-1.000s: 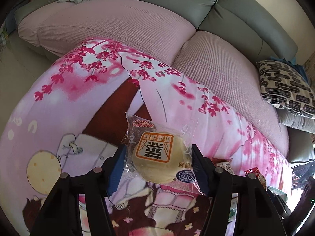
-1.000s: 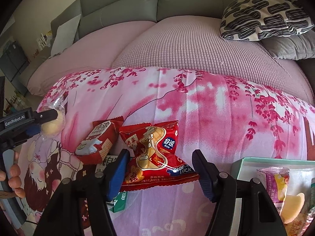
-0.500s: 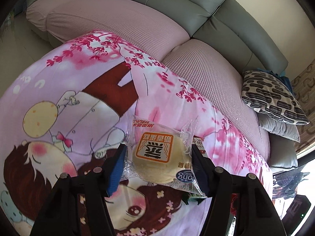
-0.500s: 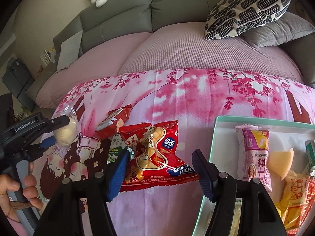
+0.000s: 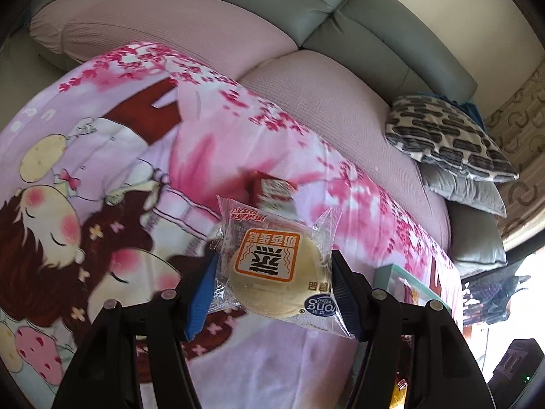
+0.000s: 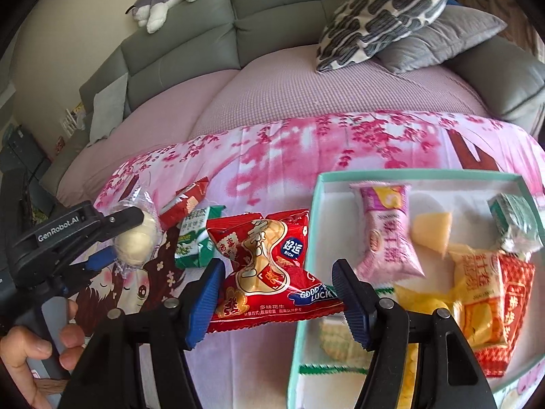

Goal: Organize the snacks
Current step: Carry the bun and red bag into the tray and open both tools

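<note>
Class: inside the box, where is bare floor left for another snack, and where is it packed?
Bare: the box floor along the far wall and the right edge. Packed: the near half, from the pink packet to the red-orange packet.

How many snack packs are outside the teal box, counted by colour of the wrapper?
Red: 2, peanut pack in the right gripper, wafer pack on the blanket.
Green and white: 1, biscuit pack on the blanket.
Clear: 1, round cake in the left gripper.
Total: 4
</note>
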A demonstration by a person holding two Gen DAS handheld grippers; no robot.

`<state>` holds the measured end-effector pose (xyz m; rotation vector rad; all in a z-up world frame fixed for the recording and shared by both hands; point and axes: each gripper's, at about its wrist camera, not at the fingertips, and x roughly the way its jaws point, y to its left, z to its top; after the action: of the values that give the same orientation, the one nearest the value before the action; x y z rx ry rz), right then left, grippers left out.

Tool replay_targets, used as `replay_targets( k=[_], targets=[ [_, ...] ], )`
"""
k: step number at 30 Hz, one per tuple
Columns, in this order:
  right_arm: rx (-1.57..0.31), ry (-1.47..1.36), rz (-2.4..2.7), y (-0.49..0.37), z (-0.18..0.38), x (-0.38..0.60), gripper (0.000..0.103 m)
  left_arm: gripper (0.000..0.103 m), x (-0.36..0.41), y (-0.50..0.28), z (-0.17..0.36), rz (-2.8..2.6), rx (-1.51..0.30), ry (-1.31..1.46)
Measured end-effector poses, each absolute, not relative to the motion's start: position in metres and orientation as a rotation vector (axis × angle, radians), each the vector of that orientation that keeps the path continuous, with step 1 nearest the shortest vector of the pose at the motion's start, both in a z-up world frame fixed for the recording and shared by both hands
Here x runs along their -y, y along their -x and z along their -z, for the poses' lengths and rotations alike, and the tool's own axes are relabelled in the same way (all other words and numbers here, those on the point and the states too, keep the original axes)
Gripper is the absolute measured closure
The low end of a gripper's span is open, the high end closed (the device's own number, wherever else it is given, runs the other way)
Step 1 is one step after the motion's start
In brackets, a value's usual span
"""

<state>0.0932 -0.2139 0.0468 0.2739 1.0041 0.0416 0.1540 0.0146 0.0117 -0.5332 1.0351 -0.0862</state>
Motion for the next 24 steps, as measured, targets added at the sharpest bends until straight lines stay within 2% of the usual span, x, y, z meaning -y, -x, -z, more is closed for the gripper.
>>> replay_targets(
  k=[11,24],
  targets=[
    [-0.926,-0.333,0.117,-0.068,-0.070,0.279,0.035,0.038,0.076,-0.141,-0.038,0.274,-1.015,0.343],
    [-0.877,-0.393,0.333,-0.037,-0.077,0.360,0.035,0.038,0.152,-0.120,-0.038,0.413,-1.040,0.164]
  ],
)
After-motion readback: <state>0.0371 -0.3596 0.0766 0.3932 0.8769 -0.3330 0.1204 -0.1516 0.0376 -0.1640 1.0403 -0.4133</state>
